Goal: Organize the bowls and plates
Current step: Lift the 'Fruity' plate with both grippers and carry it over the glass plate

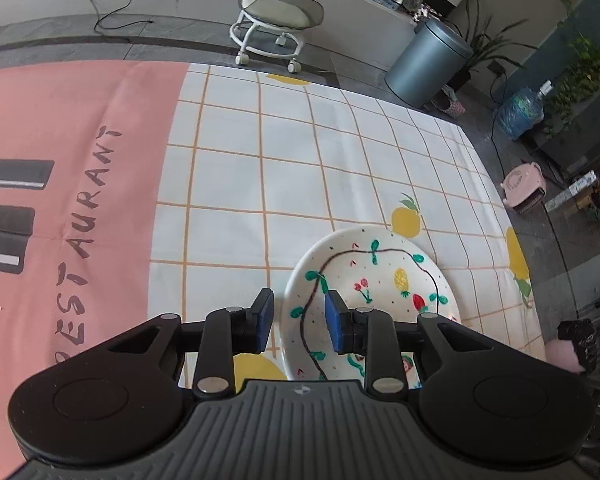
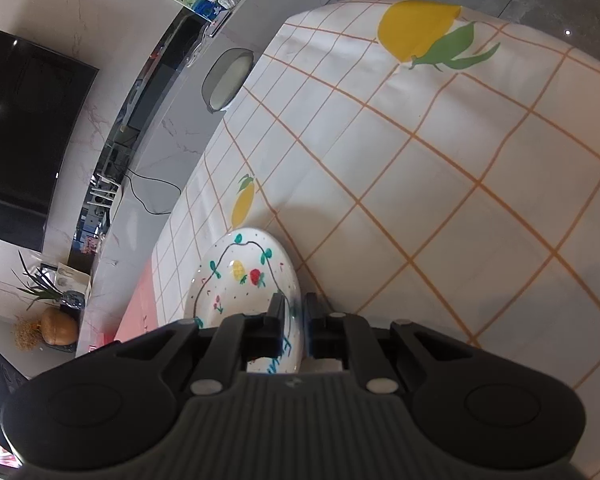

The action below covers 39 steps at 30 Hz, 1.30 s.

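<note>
A white plate (image 1: 380, 276) painted with fruit and a dark wavy line lies low on the checked tablecloth (image 1: 292, 168) in the left wrist view. My left gripper (image 1: 299, 326) is open, its blue pads either side of the plate's left rim, with nothing held. In the right wrist view my right gripper (image 2: 294, 320) is shut on the rim of the plate (image 2: 240, 280), which is tilted up on edge above the tablecloth (image 2: 440, 200).
The cloth's pink part (image 1: 60, 160) reads RESTAURANT at the left. Off the table stand a rolling stool (image 1: 276, 28), a grey bin (image 1: 428, 64), a water bottle (image 1: 522, 110) and plants. A TV (image 2: 24, 120) hangs on the wall.
</note>
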### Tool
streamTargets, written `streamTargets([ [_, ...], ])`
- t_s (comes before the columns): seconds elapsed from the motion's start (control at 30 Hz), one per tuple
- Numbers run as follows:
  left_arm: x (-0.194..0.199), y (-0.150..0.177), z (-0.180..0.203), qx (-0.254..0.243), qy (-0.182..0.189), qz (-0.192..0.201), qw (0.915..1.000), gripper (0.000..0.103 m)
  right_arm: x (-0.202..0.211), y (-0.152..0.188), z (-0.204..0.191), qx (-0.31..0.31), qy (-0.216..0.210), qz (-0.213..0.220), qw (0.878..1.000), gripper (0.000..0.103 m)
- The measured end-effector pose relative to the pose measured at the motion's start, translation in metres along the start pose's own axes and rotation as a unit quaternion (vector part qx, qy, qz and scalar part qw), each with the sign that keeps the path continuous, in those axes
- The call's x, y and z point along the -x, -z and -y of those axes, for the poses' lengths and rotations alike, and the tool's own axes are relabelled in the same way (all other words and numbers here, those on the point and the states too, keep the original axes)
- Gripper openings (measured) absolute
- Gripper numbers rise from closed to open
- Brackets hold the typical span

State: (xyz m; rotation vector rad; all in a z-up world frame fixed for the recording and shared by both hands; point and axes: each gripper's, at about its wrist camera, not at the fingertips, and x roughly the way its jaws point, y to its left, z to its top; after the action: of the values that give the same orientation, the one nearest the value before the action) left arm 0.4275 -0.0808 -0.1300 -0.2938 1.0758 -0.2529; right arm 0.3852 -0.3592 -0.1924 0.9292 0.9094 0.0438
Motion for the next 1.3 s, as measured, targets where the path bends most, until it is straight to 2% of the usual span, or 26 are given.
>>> streamTargets([
  [0.1, 0.0, 0.003, 0.011, -0.022, -0.022, 0.004, 0.9995, 0.031, 0.0, 0.006, -0.008, 0.022, 0.013, 0.011, 1.0, 0.009],
  [0.17, 0.0, 0.004, 0.012, -0.012, -0.029, -0.001, 0.9995, 0.03, 0.001, 0.008, -0.011, 0.033, 0.023, 0.015, 0.999, 0.008],
  [0.3, 0.008, 0.006, 0.014, -0.002, -0.012, -0.015, 0.9998, 0.022, 0.006, 0.009, -0.018, 0.056, 0.061, 0.025, 0.996, 0.007],
  [0.43, 0.024, 0.01, 0.022, 0.005, 0.001, -0.008, 1.0, 0.019, 0.016, 0.005, -0.003, 0.025, 0.051, 0.013, 0.998, 0.007],
  [0.6, 0.043, 0.025, 0.043, 0.006, -0.006, -0.007, 0.9999, 0.015, 0.037, 0.008, 0.015, -0.014, 0.041, 0.005, 0.999, 0.007],
  [0.93, 0.088, 0.077, 0.076, 0.012, 0.001, 0.004, 0.9999, 0.015, 0.085, 0.036, 0.055, -0.08, 0.017, -0.005, 0.997, 0.007],
  [1.07, 0.103, 0.107, 0.082, 0.013, 0.009, 0.012, 0.9998, 0.015, 0.11, 0.052, 0.067, -0.083, 0.013, -0.001, 0.996, 0.007],
  [1.3, 0.115, 0.158, 0.073, 0.048, 0.023, -0.002, 0.9985, 0.015, 0.14, 0.082, 0.084, -0.084, 0.018, -0.001, 0.996, 0.007],
])
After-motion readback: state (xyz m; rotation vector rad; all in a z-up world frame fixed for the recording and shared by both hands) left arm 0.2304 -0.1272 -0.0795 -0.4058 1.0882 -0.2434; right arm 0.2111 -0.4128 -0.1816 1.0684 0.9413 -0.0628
